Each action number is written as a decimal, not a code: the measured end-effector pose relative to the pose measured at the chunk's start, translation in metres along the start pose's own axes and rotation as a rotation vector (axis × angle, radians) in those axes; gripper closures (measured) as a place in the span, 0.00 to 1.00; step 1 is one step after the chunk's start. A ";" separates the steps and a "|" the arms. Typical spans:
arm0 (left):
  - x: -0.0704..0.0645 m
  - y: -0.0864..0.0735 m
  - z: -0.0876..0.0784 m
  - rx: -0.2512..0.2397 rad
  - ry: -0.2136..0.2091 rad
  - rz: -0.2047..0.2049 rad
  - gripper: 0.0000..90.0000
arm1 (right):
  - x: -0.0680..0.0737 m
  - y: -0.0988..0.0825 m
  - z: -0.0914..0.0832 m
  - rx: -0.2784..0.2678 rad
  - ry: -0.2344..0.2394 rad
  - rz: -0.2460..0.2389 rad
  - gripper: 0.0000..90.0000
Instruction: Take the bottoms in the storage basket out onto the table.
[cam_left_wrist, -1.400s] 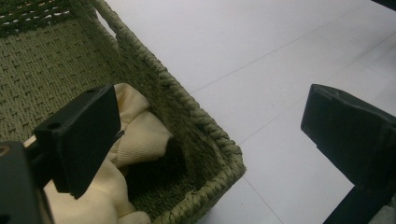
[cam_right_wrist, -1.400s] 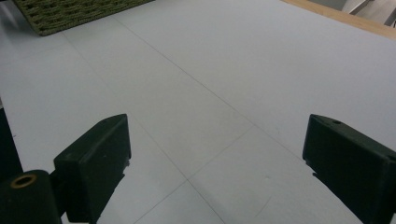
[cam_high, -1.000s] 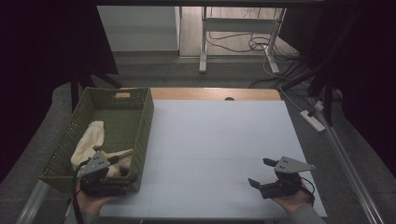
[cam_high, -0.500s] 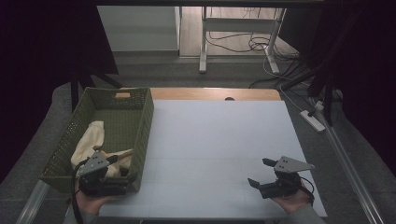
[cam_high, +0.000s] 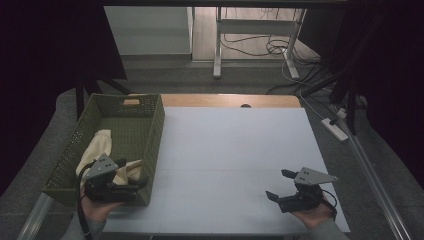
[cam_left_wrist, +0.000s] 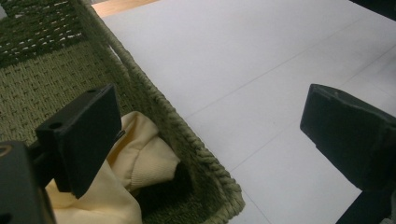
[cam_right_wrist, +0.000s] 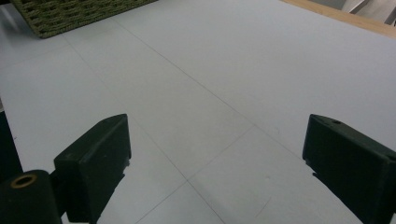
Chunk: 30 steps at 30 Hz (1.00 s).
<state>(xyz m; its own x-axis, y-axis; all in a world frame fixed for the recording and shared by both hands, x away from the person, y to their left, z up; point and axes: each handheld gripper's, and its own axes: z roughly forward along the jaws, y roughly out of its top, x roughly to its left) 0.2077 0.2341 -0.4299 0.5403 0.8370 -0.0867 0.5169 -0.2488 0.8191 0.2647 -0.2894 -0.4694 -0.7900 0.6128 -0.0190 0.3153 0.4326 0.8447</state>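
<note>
A green woven basket (cam_high: 145, 125) stands on the left of the white table (cam_high: 235, 145). A cream cloth (cam_high: 100, 142) lies bunched in its near half. My left gripper (cam_high: 133, 172) is open at the basket's near right corner. In the left gripper view the left gripper (cam_left_wrist: 212, 114) straddles the basket's wall (cam_left_wrist: 187, 140): one jaw is inside above the cloth (cam_left_wrist: 135, 158), the other outside over the table. My right gripper (cam_high: 277, 184) is open and empty, low over the table's near right. In the right gripper view the right gripper (cam_right_wrist: 219, 144) faces bare table.
A wooden strip (cam_high: 230, 100) runs along the table's far edge. The basket's corner (cam_right_wrist: 70, 14) lies far off in the right gripper view. A power strip (cam_high: 335, 129) and cables lie on the floor to the right. A desk frame (cam_high: 217, 50) stands beyond the table.
</note>
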 end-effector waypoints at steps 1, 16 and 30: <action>0.001 0.001 0.000 0.001 0.000 0.001 0.07 | 0.000 0.000 0.000 0.003 0.000 0.000 0.09; 0.008 0.015 0.004 0.006 -0.009 0.005 0.07 | 0.000 -0.003 0.004 0.028 0.003 0.000 0.09; 0.019 0.028 0.008 0.022 0.007 0.006 0.07 | -0.001 -0.004 0.005 0.033 0.000 0.000 0.09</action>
<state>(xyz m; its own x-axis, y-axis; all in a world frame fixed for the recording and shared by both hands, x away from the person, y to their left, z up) 0.2382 0.2393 -0.4135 0.5387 0.8390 -0.0773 0.5281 -0.2647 0.8069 0.2665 -0.2880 -0.4753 -0.7900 0.6128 -0.0188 0.3327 0.4543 0.8264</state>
